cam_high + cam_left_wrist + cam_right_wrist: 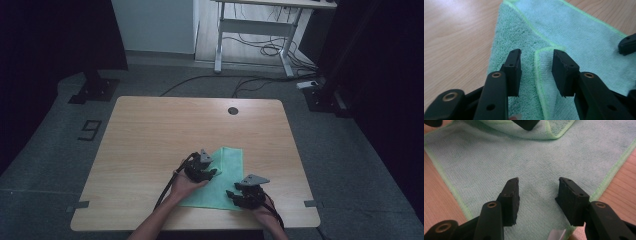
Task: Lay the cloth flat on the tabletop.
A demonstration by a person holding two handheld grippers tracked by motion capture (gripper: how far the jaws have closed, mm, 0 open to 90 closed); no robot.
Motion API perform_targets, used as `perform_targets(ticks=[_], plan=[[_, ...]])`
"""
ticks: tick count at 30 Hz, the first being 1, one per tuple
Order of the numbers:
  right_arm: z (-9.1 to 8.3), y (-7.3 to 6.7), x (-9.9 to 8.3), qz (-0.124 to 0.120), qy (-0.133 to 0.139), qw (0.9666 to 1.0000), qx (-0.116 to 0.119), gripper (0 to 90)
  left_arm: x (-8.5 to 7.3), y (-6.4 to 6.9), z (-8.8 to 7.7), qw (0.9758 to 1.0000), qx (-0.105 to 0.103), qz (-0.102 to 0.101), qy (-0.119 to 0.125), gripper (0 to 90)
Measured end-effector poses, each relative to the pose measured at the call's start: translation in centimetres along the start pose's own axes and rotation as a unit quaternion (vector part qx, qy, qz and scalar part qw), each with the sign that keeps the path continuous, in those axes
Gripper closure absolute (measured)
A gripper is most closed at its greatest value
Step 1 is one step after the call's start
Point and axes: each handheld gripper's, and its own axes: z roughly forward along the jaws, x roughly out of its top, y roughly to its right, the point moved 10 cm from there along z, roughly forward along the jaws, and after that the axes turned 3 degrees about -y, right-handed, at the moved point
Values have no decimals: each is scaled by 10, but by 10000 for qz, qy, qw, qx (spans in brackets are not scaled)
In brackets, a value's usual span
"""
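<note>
A mint-green towel [226, 172] lies flat on the near right part of the wooden table [150, 135]. My left gripper [214, 173] hovers at its left edge, jaws open. In the left gripper view the left gripper [536, 53] straddles a folded-over corner of the towel [579, 32], and the pads stand clear of the fold on both sides. My right gripper [231, 194] is at the towel's near right corner. Seen in the right gripper view, the right gripper [539, 181] is open just above the flat towel [524, 157], with nothing between its fingers.
A round cable hole [233, 110] sits near the table's far edge. Beyond the table stand a white desk frame [260, 30] and loose cables on the floor [260, 50]. Bare wood spreads over the left and far parts of the table.
</note>
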Motion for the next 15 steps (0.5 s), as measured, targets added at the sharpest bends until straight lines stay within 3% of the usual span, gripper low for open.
perform_targets(ticks=[15], plan=[[0,0,0,21,12,10000,5,514,-6,12,3,9997,-13,219,71,669]])
